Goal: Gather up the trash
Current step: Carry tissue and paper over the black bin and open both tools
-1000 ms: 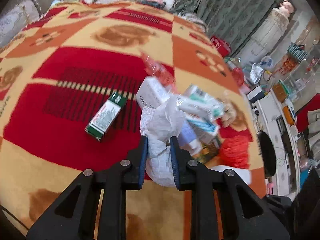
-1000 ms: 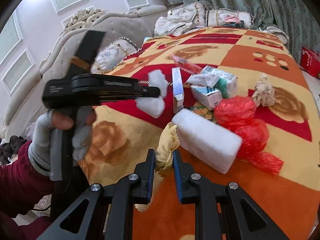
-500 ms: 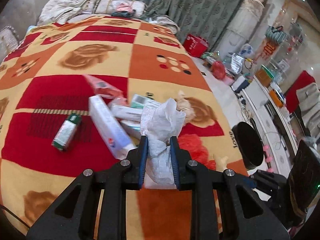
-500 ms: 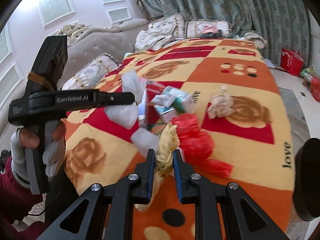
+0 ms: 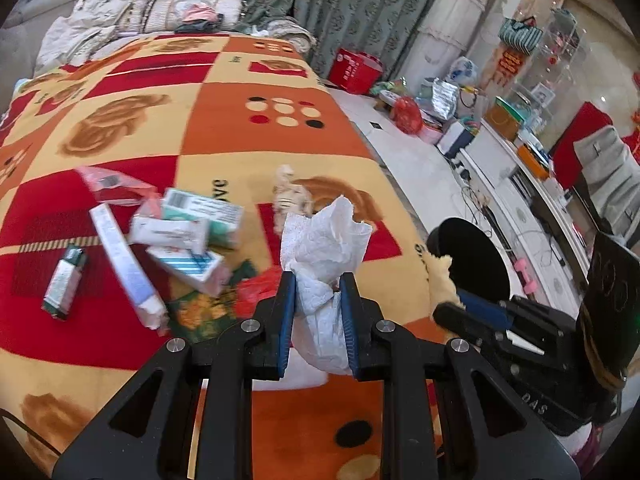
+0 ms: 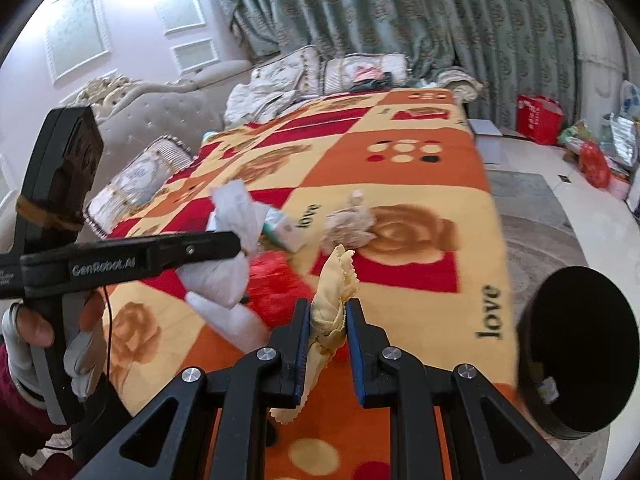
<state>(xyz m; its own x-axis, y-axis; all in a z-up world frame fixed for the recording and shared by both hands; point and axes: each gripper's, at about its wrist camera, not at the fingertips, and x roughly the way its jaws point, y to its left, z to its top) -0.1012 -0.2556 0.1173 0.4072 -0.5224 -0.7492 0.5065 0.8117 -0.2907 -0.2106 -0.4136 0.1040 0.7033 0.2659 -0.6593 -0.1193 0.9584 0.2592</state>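
Beside black bin [image 6: 576, 350], right tongs [image 6: 328, 320] nearer, clenching yellow wrapper [image 6: 334, 280]; left tongs [image 5: 318, 300] grasping white tissue [image 5: 326, 240], farther from bin.

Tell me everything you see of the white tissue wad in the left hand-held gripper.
The white tissue wad is crumpled, embossed paper, clamped upright between the blue pads of the left hand-held gripper. Its ragged top flares above the fingers and a rounded bulge hangs below them. It is lifted off the blanket, touching only the pads.
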